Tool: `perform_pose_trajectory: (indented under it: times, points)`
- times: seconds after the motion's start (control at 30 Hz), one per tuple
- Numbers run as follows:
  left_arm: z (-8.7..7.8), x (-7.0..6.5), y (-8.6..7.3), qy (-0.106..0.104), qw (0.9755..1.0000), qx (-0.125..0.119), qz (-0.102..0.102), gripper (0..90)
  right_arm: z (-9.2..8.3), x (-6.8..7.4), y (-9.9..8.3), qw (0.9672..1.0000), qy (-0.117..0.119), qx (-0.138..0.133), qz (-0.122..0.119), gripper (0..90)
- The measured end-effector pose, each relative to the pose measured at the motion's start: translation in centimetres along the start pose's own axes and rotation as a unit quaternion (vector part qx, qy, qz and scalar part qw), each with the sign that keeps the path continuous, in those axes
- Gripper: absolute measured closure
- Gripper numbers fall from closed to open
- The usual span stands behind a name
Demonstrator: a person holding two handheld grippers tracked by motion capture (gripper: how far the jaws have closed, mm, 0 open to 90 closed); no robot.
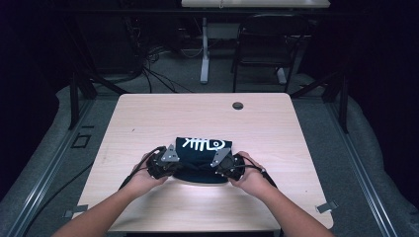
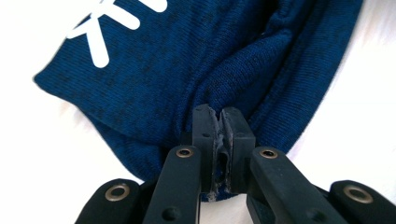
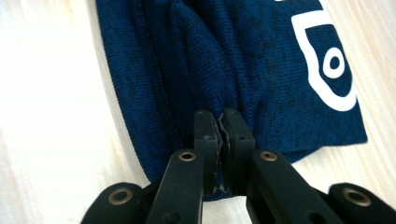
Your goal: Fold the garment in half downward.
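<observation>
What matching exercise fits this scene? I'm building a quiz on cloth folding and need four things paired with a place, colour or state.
Things:
1. left gripper
2. folded shirt
3. fish-skeleton print
4. cable hole

Descriptions:
A. white
B. dark blue
C. far side of the table, right of centre
D. jaws pinched on fabric

Pairs: 1-D, 2-B, 3-A, 4-C

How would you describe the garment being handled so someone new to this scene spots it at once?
On the light wooden table, near its front edge, lies a folded dark blue shirt. The left gripper and right gripper pinch its two sides. Its white fish-skeleton print sets it apart.
</observation>
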State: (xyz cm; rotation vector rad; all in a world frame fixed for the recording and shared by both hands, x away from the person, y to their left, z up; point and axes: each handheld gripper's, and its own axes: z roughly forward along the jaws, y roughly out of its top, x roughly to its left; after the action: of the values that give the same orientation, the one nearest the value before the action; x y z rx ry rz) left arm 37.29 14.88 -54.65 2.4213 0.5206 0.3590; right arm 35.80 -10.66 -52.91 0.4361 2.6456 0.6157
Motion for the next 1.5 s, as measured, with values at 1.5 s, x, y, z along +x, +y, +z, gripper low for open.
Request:
perform_pose_trajectory:
  times: [1.5]
  points:
    - [1.8,1.5,1.4,0.031,0.9975,-0.004,-0.063,79.9,1.6,-3.4,0.1,0.9984,-0.023,-0.021,0.048,78.8]
